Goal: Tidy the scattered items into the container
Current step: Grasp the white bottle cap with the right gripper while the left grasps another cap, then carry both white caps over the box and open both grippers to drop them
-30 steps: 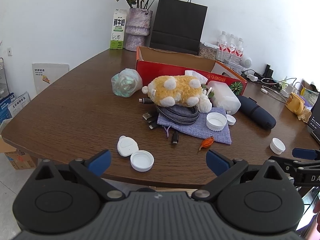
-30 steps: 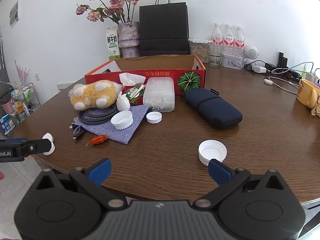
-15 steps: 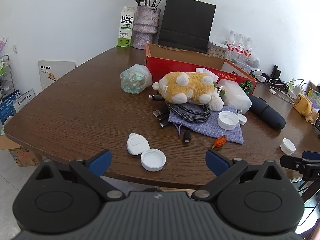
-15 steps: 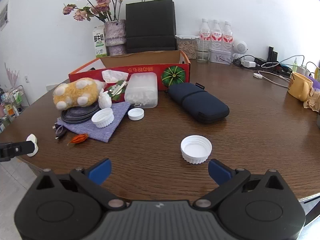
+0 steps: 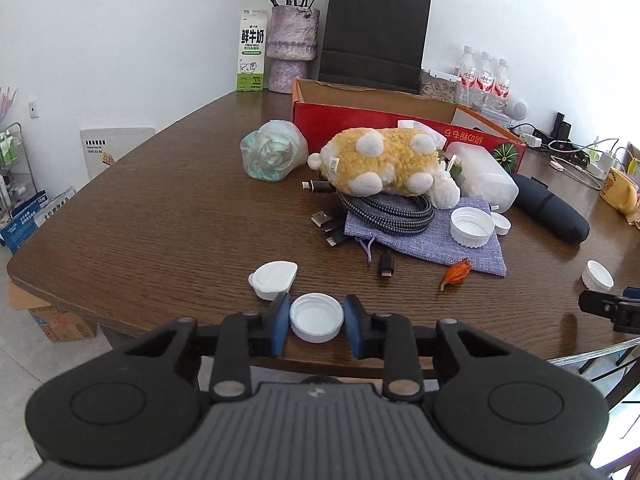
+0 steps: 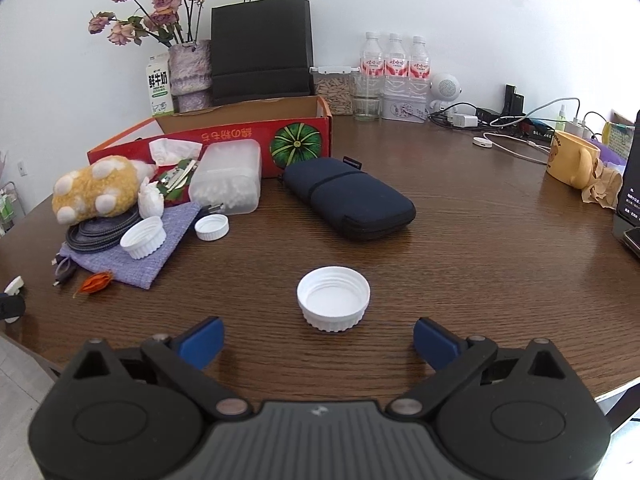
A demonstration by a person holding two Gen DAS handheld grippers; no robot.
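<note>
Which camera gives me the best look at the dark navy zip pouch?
The right wrist view: the dark navy zip pouch lies whole and unobstructed, elastic band and zip edge visible. In the left wrist view it sits far right, foreshortened, its near end hidden behind the frosted plastic box.

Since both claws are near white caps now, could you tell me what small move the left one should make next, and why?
Probably finish closing, then lift. The left claw is closing with the white cap between its blue pads, which look at or nearly at its rim, and the cap sits on the table near the edge. Once it is gripped, it can go to the red box. The right claw is open.
</note>
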